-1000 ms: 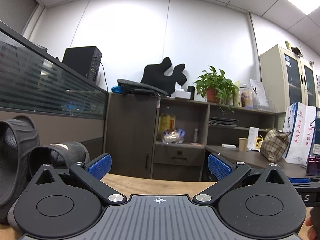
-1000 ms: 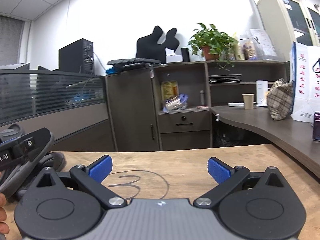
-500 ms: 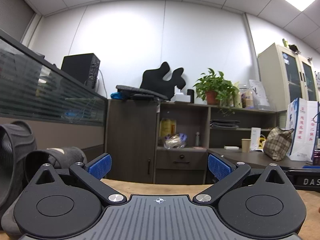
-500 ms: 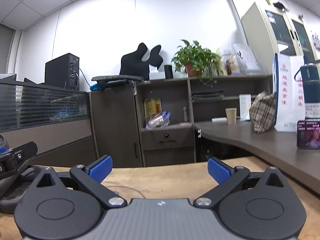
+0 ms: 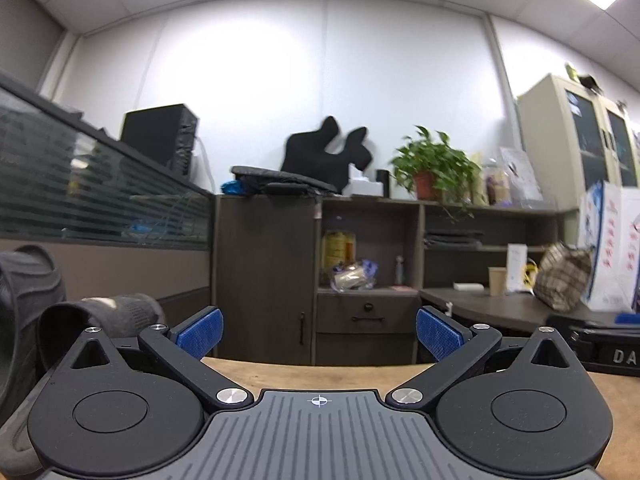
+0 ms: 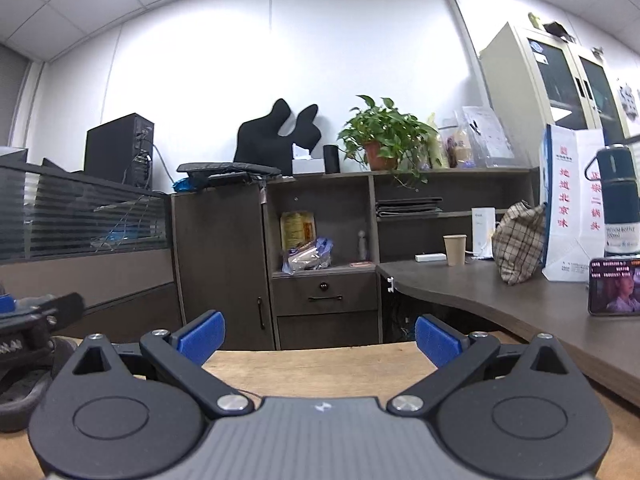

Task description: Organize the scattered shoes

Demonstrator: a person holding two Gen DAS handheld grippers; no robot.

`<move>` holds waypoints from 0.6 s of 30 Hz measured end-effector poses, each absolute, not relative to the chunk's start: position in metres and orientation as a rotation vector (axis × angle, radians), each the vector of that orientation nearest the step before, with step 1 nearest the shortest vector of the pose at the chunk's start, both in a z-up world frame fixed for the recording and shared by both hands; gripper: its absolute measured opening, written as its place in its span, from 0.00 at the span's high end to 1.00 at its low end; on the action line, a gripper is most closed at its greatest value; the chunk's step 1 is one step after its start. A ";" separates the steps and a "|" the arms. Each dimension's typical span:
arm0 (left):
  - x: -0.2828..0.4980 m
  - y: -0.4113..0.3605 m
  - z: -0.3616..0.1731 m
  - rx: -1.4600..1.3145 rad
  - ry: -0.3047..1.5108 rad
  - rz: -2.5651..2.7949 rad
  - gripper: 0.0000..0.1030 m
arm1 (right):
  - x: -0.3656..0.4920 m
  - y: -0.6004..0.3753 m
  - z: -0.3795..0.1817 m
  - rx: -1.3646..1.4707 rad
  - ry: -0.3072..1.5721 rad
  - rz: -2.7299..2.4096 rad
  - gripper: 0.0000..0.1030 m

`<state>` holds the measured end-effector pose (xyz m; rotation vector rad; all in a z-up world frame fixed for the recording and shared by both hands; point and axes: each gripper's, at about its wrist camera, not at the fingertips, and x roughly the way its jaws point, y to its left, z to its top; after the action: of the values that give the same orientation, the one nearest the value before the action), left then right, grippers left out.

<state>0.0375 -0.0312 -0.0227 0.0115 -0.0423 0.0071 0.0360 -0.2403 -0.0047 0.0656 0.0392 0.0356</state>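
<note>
The wooden worktop lies under both cameras, and behind it stands a dark cabinet with open shelves, then a white wall. A dark desk curves along the right side; on it stand a paper cup, a checked bag, a white paper bag with red characters and a phone with a lit screen. On top of the cabinet there are a green plant in a pot and a black computer tower. The left tongs are open, the two blue pads wide apart with nothing between them, and they hang low over the worktop, pointing to the cabinet. The right tongs are open in the same way and hold nothing. The shoes are at the left side of the worktop: in the left wrist view a black slipper with a ribbed sole stands on its edge at the far left, and a second dark slipper lies just beside it, behind the left finger of the tongs. In the right wrist view a dark shoe is seen at the left edge of the worktop, partly hidden behind the body of the left tongs, which shows there as a black blurred part. I cannot tell if this shoe is one of the two slippers.
</note>
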 end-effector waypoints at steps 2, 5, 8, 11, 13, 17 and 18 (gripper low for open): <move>0.036 -0.034 -0.025 0.025 -0.051 0.006 0.00 | 0.036 -0.241 -0.006 0.052 0.034 0.032 0.00; 0.035 -0.035 -0.026 0.032 -0.062 0.018 0.00 | 0.036 -0.242 -0.008 0.030 0.029 0.023 0.00; 0.034 -0.036 -0.026 0.036 -0.070 0.018 0.00 | 0.038 -0.243 -0.009 0.006 0.033 0.022 0.00; 0.032 -0.037 -0.027 0.043 -0.080 0.015 0.00 | 0.039 -0.246 -0.007 0.020 0.035 0.005 0.00; 0.031 -0.039 -0.027 0.050 -0.087 0.021 0.00 | 0.040 -0.246 -0.007 0.020 0.036 -0.012 0.00; 0.032 -0.040 -0.027 0.054 -0.079 0.058 0.00 | 0.041 -0.250 -0.014 0.022 0.038 -0.010 0.00; 0.033 -0.038 -0.028 0.042 -0.069 0.056 0.00 | 0.041 -0.250 -0.013 0.024 0.039 -0.010 0.00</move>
<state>0.0333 -0.0384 -0.0277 0.0422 -0.0691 0.0561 0.0415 -0.2497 -0.0128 0.0238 0.0387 -0.0095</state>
